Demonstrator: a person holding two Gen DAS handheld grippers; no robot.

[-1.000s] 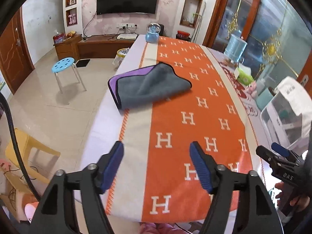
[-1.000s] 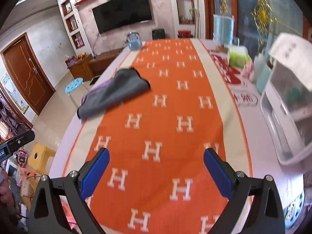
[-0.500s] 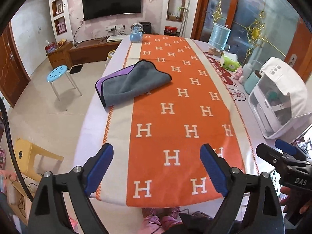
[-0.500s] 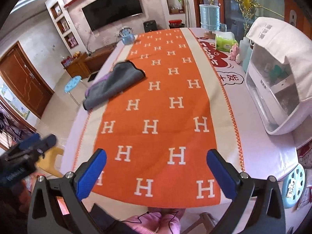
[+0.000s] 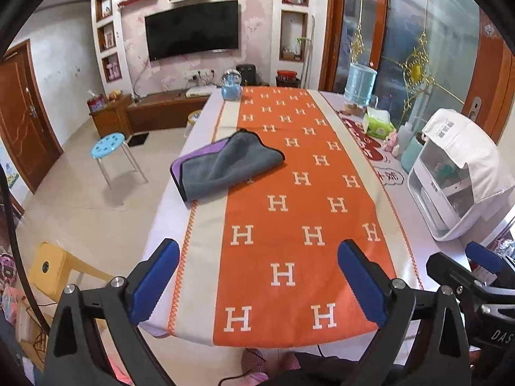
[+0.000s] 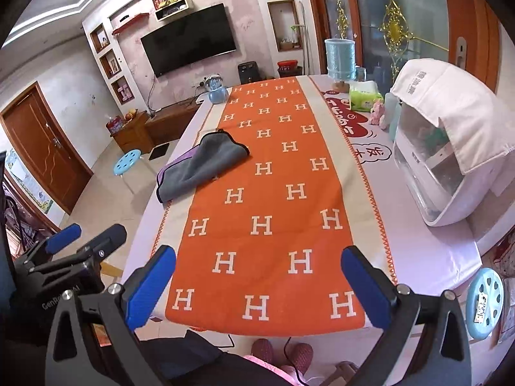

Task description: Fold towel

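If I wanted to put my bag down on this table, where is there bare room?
The orange runner lies bare between the grey towel and the near edge. The right side is crowded: white appliance, tissue pack and water bottle.

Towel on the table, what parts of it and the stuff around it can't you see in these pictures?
- Towel: underside and number of layers hidden by its own gray top fold, both views.
- White box: contents blurred behind its cloth cover, both views.
- Right gripper: cut off by the edge in the left wrist view.
- Table: near edge hidden behind the left gripper.
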